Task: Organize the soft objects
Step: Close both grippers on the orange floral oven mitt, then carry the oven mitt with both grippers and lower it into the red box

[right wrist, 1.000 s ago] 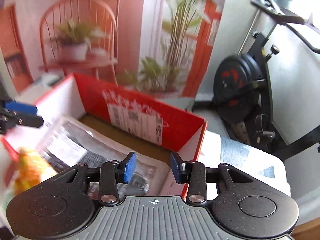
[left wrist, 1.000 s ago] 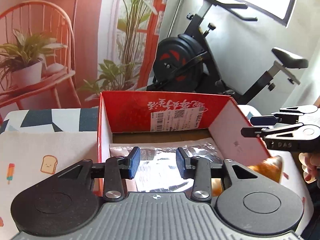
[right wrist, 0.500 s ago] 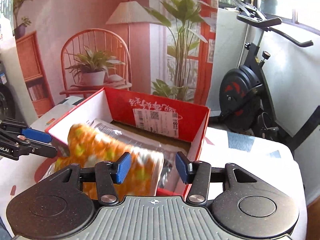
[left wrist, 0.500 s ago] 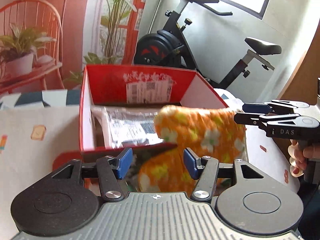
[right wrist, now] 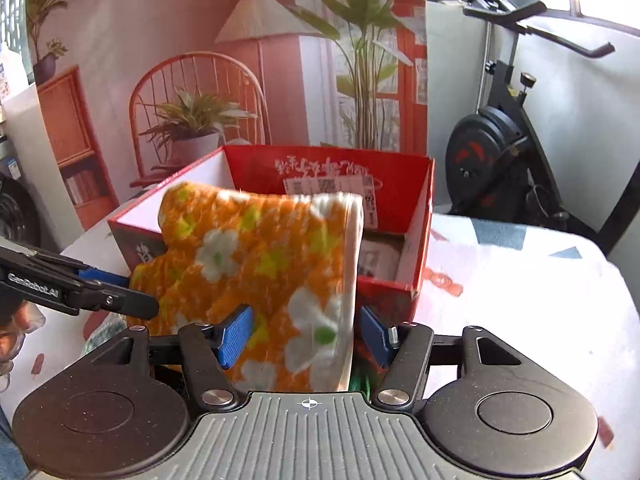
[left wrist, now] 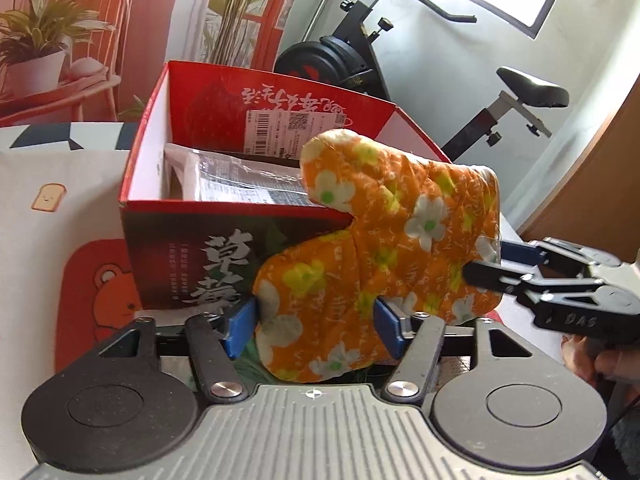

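- The orange flowered cloth (left wrist: 384, 264), half a second ago hanging over the red box (left wrist: 192, 240), now hangs in front of the box's near wall, out of it.
- The left tool (left wrist: 316, 328) has drawn back; its blue pads are spread on either side of the cloth's lower end, and a grip cannot be told.
- The right tool (right wrist: 304, 334) is likewise spread around the cloth's white-edged side; from the left view its tips look pressed on that edge.
- A plastic packet (left wrist: 240, 184) remains inside the box on the desk (left wrist: 52, 184).
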The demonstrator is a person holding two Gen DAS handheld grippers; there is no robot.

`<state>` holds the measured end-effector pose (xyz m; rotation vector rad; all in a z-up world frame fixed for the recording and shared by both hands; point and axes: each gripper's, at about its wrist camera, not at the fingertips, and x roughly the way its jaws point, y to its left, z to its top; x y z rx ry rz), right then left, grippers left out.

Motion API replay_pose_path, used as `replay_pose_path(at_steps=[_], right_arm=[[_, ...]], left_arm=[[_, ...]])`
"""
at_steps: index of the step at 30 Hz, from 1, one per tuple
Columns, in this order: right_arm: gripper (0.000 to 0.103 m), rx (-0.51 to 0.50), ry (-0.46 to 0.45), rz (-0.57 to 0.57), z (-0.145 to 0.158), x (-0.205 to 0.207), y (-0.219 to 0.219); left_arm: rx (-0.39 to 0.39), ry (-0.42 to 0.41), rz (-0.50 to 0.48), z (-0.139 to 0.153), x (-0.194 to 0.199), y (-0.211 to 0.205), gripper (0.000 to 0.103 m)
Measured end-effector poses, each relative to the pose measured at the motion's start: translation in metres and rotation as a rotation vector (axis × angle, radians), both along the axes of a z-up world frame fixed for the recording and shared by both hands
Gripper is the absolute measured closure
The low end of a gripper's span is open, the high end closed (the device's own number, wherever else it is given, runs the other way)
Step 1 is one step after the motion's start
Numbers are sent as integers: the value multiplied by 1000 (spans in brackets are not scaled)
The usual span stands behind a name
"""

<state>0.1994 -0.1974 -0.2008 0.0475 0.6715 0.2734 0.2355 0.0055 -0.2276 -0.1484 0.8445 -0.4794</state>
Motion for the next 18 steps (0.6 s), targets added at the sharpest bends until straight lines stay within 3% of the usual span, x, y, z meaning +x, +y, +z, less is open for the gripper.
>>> replay_pose_path(at_steps=[10,13,15,16,18], right_arm=[[47,98,11,-48,-21,1,0],[56,112,-1,-76,-24,-3,-1],[69,149,-8,-100,-24,-9,-3],[73,173,-10,-111,-25,-12,-5],[85,218,-9,-122,-26,-16,-11]], left_arm=[[-18,1,41,-16,-1,-9,35],[-48,-1,72,-13,-3,-7,40],[-71,-3,105,-12,-6,-3,55],[-72,-5,116,-12,-8,-2,57],[-48,-17,119,-11,-12,-2,70]])
